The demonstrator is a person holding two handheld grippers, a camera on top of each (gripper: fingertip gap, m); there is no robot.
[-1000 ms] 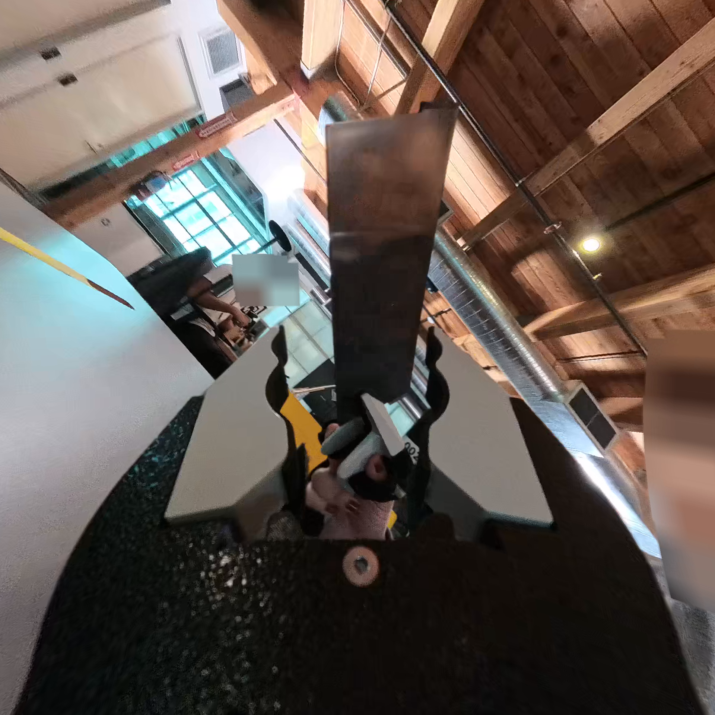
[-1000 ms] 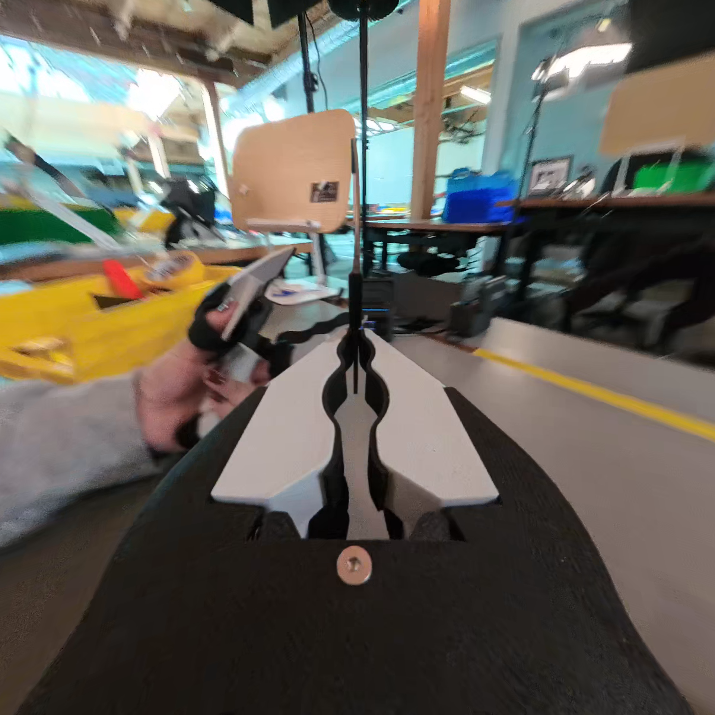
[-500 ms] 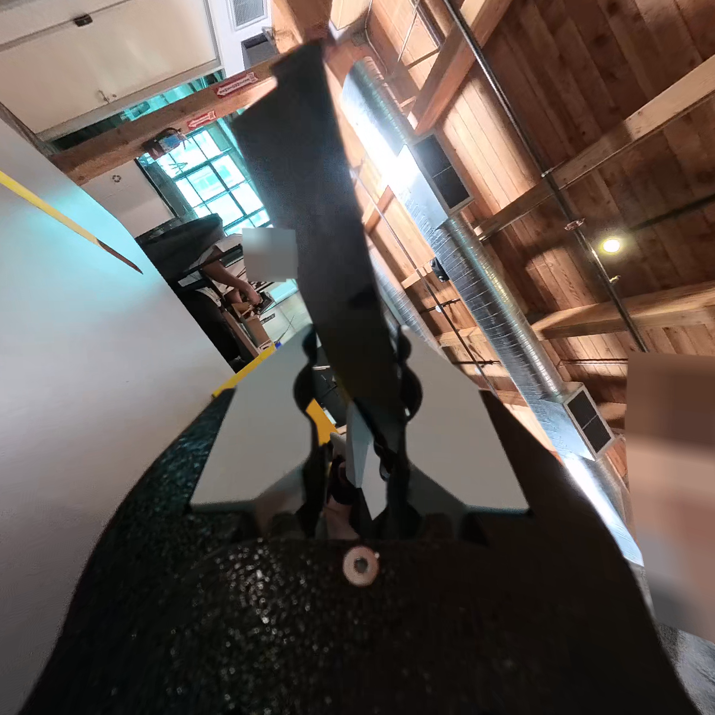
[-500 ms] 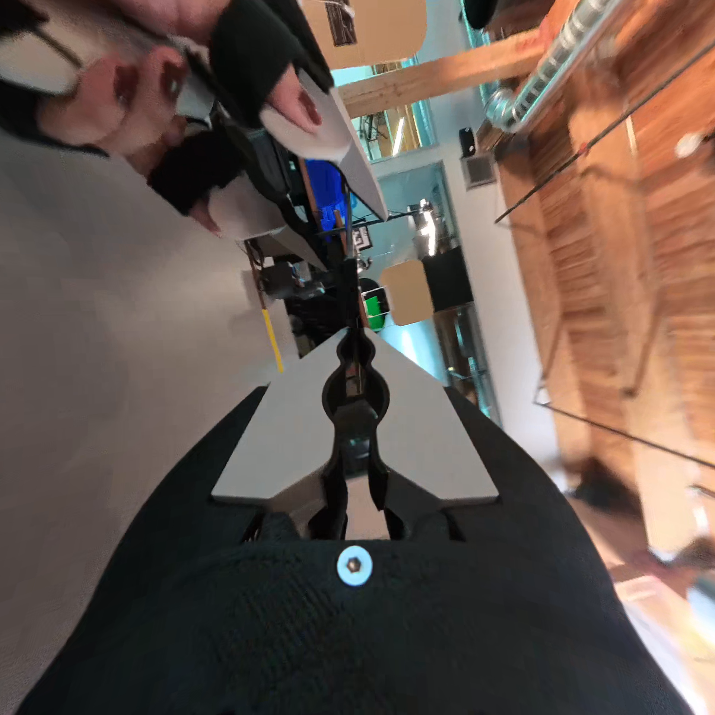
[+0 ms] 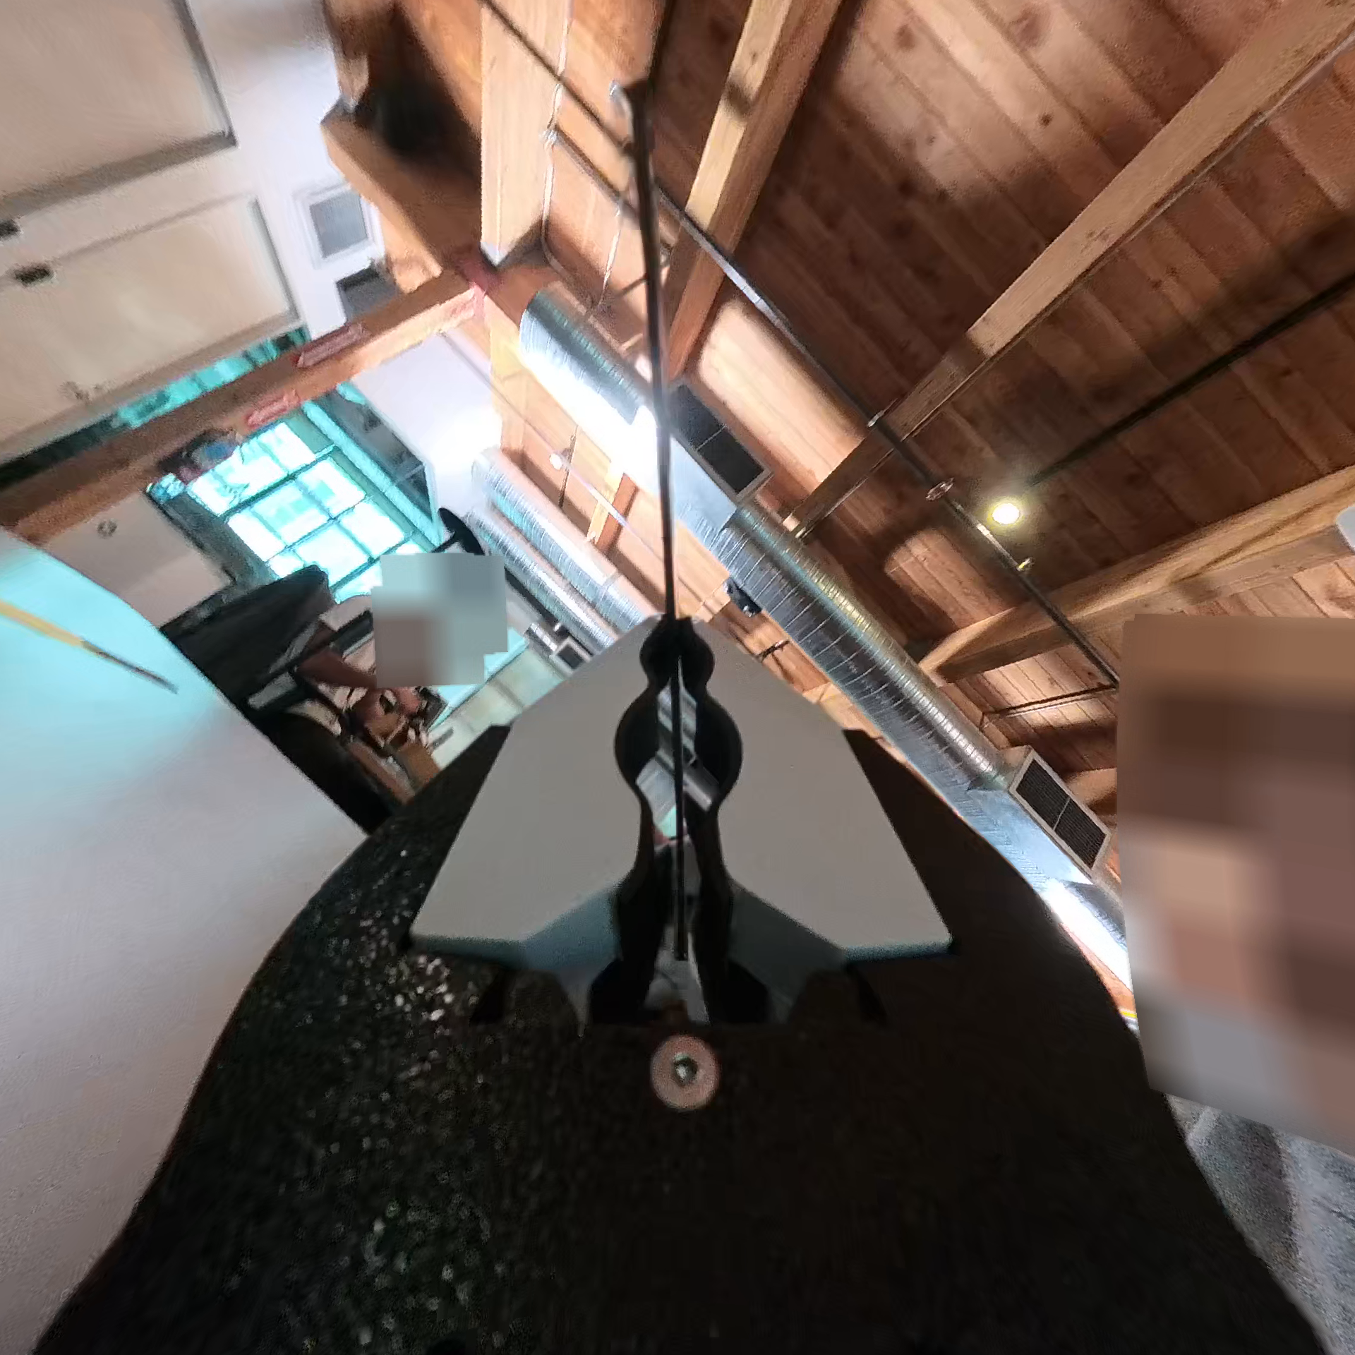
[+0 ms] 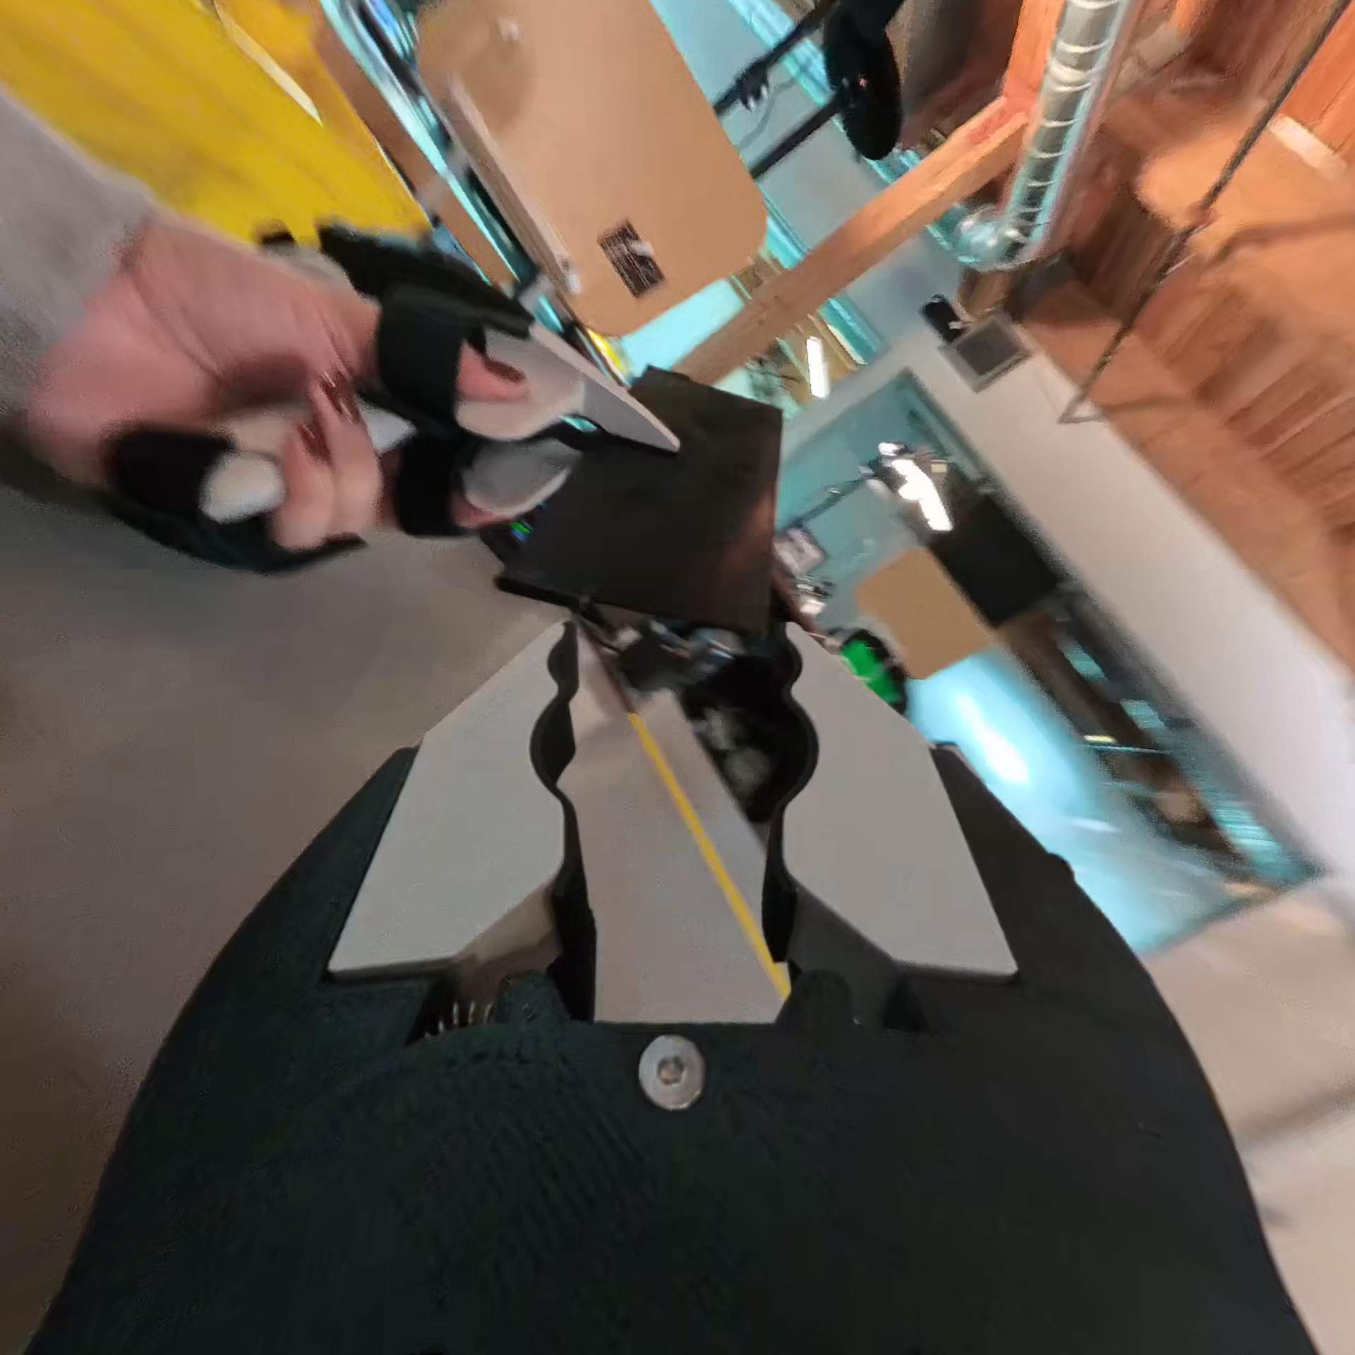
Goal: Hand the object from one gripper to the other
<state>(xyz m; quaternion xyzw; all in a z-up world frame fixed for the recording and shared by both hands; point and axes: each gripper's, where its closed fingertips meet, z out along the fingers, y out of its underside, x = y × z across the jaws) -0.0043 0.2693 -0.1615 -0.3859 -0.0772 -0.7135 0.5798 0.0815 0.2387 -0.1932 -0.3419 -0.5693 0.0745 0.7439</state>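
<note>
Half a second ago the thin, flat, dark rectangular plate (image 5: 655, 366) showed a slanted face to the left wrist camera and the right gripper was pinched on it; now it stands edge-on there as a thin dark line, and the right gripper (image 6: 678, 638) has let go. The left gripper (image 5: 678, 630) has its grey fingers (image 5: 557, 814) clenched on the plate, which runs between them and sticks out far past the tips toward the wooden plank ceiling (image 5: 1026, 220). In the right wrist view the right gripper's grey fingers (image 6: 469, 828) are spread wide with nothing between them, their tips just below the plate's near edge. There the plate (image 6: 660, 528) appears as a dark square held by the left gripper (image 6: 586, 432) in a person's hand (image 6: 242, 410) wearing a black fingerless glove (image 6: 418, 352), above a grey table (image 6: 183, 696) with a yellow stripe (image 6: 696, 828).
</note>
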